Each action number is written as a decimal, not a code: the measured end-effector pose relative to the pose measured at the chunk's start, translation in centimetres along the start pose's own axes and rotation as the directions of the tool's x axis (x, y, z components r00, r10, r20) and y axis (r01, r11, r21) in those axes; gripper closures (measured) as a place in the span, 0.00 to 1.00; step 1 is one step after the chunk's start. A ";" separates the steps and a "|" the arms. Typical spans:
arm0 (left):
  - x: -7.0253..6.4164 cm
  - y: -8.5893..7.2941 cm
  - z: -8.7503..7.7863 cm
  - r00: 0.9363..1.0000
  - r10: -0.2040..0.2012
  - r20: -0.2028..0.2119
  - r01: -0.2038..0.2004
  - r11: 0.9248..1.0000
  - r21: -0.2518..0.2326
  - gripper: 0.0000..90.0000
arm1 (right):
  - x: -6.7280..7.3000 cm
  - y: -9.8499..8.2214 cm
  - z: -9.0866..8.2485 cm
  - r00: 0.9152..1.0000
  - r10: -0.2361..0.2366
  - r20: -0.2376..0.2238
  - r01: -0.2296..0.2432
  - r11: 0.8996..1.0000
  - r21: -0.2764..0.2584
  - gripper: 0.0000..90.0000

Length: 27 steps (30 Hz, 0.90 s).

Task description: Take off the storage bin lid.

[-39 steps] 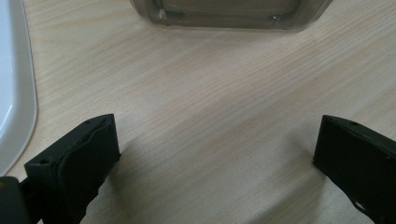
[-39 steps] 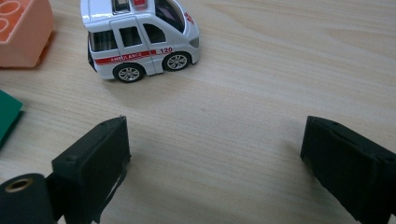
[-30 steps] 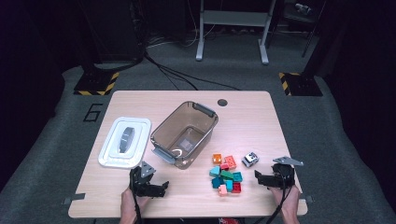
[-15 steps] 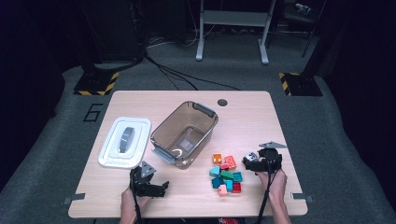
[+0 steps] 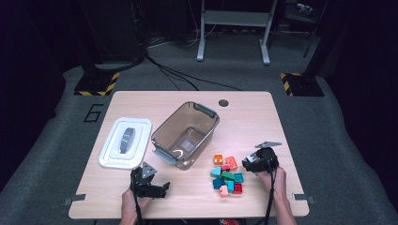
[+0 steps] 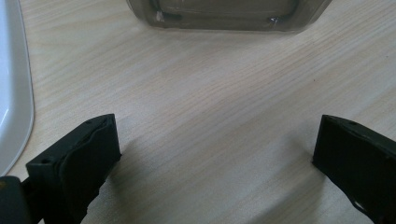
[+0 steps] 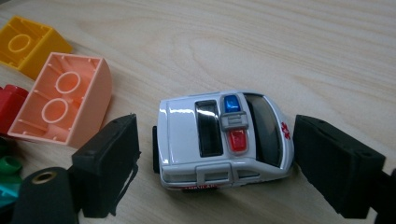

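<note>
A white toy emergency car [image 7: 219, 137] with blue and red roof lights lies on the wooden table [image 5: 263, 117], crosswise between the jaws of my right gripper [image 7: 215, 163]. The jaws have just been closing around it. The right pad stands at the car's nose, and a thin gap remains between the left pad and its rear. From above, that gripper [image 5: 252, 162] sits just right of a pile of coloured bricks [image 5: 227, 179]. My left gripper [image 6: 215, 154] rests open over bare wood near the front edge [image 5: 159, 188].
A clear grey bin [image 5: 162, 129] stands empty mid-table, its wall also ahead of the left gripper [image 6: 224, 16]. A white lid [image 5: 126, 142] lies left of it. Pink [image 7: 65, 100], yellow [image 7: 28, 44] and red [image 7: 9, 105] bricks lie close to the car.
My right gripper has moved left from the table's right edge to the toy car beside the bricks, and its jaws have narrowed around it. The left gripper has stayed put.
</note>
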State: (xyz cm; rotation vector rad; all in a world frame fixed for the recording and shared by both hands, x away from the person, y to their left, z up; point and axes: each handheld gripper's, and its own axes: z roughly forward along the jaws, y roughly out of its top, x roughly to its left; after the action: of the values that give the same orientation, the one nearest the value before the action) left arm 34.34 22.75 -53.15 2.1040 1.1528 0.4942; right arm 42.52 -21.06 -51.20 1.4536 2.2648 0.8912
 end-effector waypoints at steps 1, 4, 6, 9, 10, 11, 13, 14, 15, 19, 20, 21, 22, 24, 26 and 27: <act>0.0 0.0 0.0 1.000 0.002 -0.001 -0.002 1.000 0.000 0.00 | 0.0 -0.1 0.0 1.000 0.011 -0.013 -0.011 1.000 -0.003 0.19; 0.0 0.0 0.0 1.000 0.002 -0.001 -0.002 1.000 0.000 0.00 | 0.1 -0.3 0.0 1.000 -0.011 0.018 0.011 1.000 -0.009 0.26; 0.0 0.0 0.0 1.000 0.001 -0.001 -0.001 1.000 0.000 0.00 | 0.1 -0.4 0.0 0.999 -0.023 0.024 0.023 1.000 -0.010 0.26; 0.0 0.0 0.0 1.000 0.002 -0.001 -0.002 1.000 0.000 0.00 | 0.2 -0.5 -0.1 0.999 -0.037 0.033 0.037 0.999 -0.007 0.27; 0.0 0.0 0.0 1.000 0.002 -0.001 -0.002 1.000 0.000 0.00 | 0.3 -0.5 -0.1 0.999 -0.039 0.037 0.039 0.999 -0.006 0.28; 0.0 0.0 0.0 1.000 0.002 -0.001 -0.002 1.000 0.000 0.00 | 0.3 -0.5 -0.1 0.998 -0.053 0.038 0.053 0.999 -0.008 0.28; 0.0 0.0 0.0 1.000 0.003 -0.001 -0.003 1.000 0.000 0.00 | 0.4 -0.6 -0.1 0.998 -0.046 0.030 0.047 0.999 -0.012 0.28; 0.0 0.0 0.0 1.000 0.002 -0.001 -0.002 1.000 0.000 0.00 | 0.4 -0.7 -0.1 0.999 -0.038 0.036 0.038 0.999 -0.022 0.28; 0.0 0.0 0.0 1.000 0.001 -0.001 -0.001 1.000 0.000 0.00 | 0.3 -0.7 -0.1 0.999 -0.041 0.034 0.042 0.999 -0.026 0.28; 0.0 0.0 0.0 1.000 0.003 -0.002 -0.003 1.000 0.000 0.00 | 0.2 -0.8 -0.2 0.999 -0.035 0.013 0.035 0.999 -0.029 0.28; 0.0 0.0 0.0 1.000 0.003 -0.002 -0.003 1.000 0.000 0.00 | 0.1 -0.8 -0.2 0.999 -0.033 0.011 0.034 0.999 -0.032 0.28; 0.0 0.0 0.0 1.000 0.003 -0.002 -0.003 1.000 0.000 0.00 | 0.1 -0.9 -0.3 1.000 -0.022 0.008 0.022 0.999 -0.032 0.28; 0.0 0.0 0.0 1.000 0.003 -0.002 -0.003 1.000 0.000 0.00 | 0.0 -0.9 -0.3 1.000 -0.028 0.007 0.029 0.999 -0.041 0.28; 0.0 0.0 0.0 1.000 0.003 -0.002 -0.003 1.000 0.000 0.00 | -0.2 -1.1 -0.4 1.000 -0.031 0.003 0.031 0.999 -0.045 0.28; 0.0 0.0 0.0 1.000 0.003 -0.001 -0.003 1.000 0.001 0.00 | -0.1 -1.2 -0.6 1.000 -0.005 -0.001 0.005 0.999 -0.051 0.28; 0.0 0.0 0.0 1.000 0.004 -0.002 -0.004 1.000 0.001 0.00 | -0.2 -1.2 -0.6 1.000 -0.024 0.003 0.025 0.998 -0.060 0.28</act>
State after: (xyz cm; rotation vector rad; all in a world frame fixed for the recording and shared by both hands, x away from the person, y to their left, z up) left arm 34.35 22.75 -53.14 2.1070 1.1504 0.4975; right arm 41.43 -21.80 -51.53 1.3974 2.2299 0.9417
